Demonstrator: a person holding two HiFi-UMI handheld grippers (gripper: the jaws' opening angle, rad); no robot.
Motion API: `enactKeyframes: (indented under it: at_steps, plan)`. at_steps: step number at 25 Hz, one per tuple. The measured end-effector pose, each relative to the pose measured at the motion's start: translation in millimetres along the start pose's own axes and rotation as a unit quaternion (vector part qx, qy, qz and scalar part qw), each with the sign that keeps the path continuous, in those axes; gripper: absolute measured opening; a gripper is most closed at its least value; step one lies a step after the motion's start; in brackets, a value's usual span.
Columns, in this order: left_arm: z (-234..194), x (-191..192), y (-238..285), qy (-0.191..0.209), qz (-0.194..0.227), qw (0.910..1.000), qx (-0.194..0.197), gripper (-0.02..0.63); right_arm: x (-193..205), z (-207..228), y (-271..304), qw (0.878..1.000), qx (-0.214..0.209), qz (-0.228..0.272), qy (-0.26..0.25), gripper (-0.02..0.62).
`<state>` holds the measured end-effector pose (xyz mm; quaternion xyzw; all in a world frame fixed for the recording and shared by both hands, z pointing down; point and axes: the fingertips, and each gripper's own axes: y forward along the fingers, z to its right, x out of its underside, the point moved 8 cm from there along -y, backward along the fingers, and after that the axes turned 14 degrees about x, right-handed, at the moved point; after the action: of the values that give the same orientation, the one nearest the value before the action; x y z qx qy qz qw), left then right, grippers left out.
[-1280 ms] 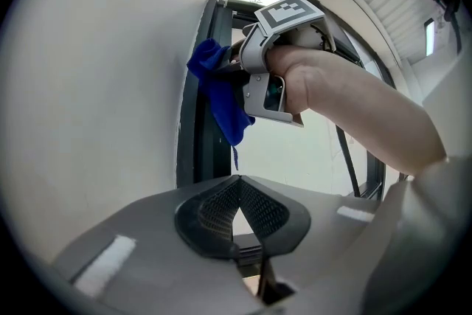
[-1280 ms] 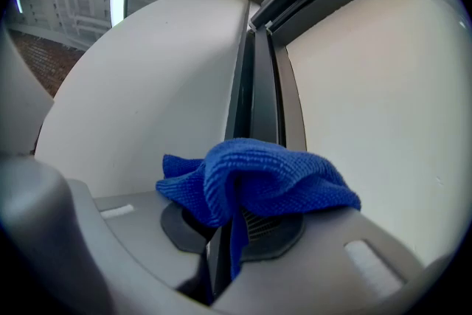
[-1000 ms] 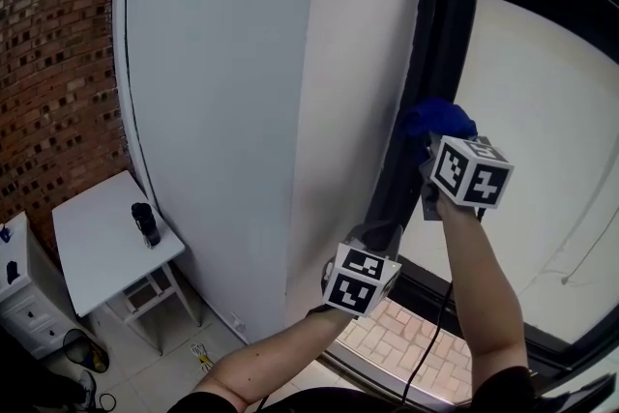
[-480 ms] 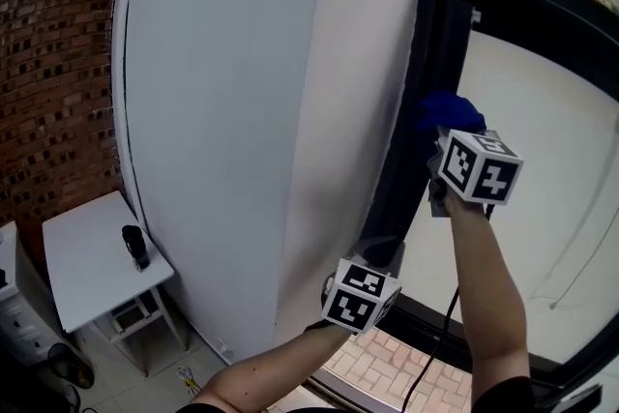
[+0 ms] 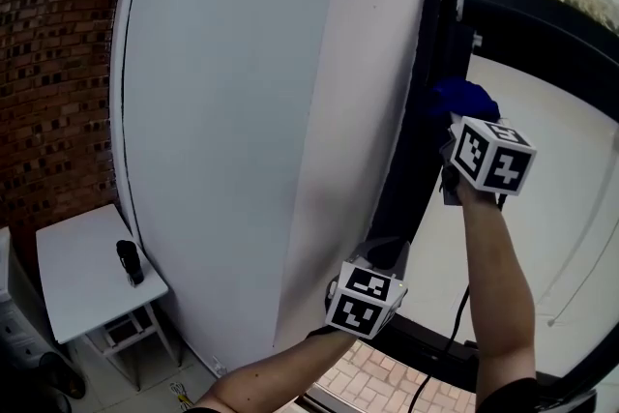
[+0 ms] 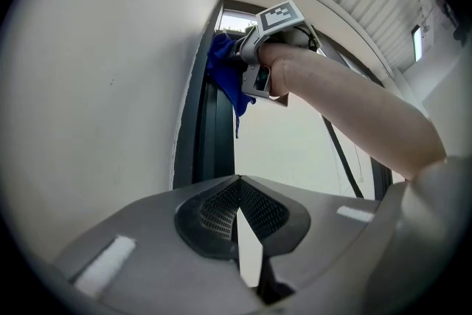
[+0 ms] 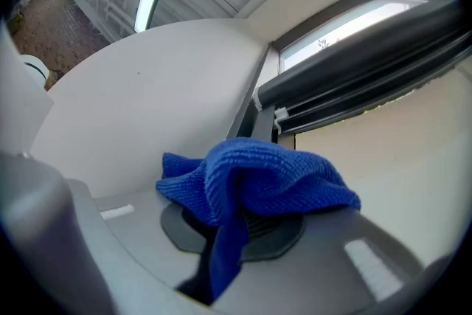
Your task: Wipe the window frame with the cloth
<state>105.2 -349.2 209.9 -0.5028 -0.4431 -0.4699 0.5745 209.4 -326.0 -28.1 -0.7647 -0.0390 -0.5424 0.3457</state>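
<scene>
A dark window frame (image 5: 426,102) runs upright between a white wall and the pane. A blue cloth (image 5: 462,98) is bunched against that frame, and my right gripper (image 5: 456,126) is shut on it. In the right gripper view the blue cloth (image 7: 251,184) spills over both jaws, with the window frame (image 7: 254,122) just beyond. My left gripper (image 5: 385,251) hangs lower beside the frame, shut with nothing in it. In the left gripper view the left gripper (image 6: 237,212) points up along the window frame (image 6: 210,136) toward the blue cloth (image 6: 225,74).
A wide white wall panel (image 5: 261,111) fills the left of the frame. Far below stand a small white table (image 5: 82,266) with a dark bottle (image 5: 129,261) and a brick wall (image 5: 53,63). A cable (image 5: 450,343) hangs by the right arm.
The right gripper and the cloth have moved up along the frame. The head view has tilted upward, so the table and floor sit lower in view. The left gripper stays low.
</scene>
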Motion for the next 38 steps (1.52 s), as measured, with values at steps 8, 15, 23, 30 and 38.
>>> enactKeyframes:
  at_steps: [8, 15, 23, 30, 38]
  plan:
    - [1, -8, 5, 0.012, -0.001, 0.9996, 0.024, -0.008, -36, 6, 15, 1.0, 0.016, 0.022, 0.015, 0.049]
    - [-3, -9, 2, 0.013, -0.002, 0.9995, 0.028, -0.008, -58, 11, 25, 0.999, 0.03, 0.03, 0.01, 0.049]
    - [-6, -20, 0, 0.022, 0.0, 0.9993, 0.03, -0.008, -81, 15, 38, 0.998, 0.046, 0.041, 0.019, 0.049]
    - [-7, -34, 6, 0.024, -0.002, 0.9989, 0.04, -0.008, -95, 17, 47, 0.997, 0.054, 0.043, 0.028, 0.049]
    - [-4, -34, 4, 0.02, 0.003, 0.9987, 0.046, -0.008, -96, 17, 44, 0.998, 0.039, 0.037, 0.026, 0.049]
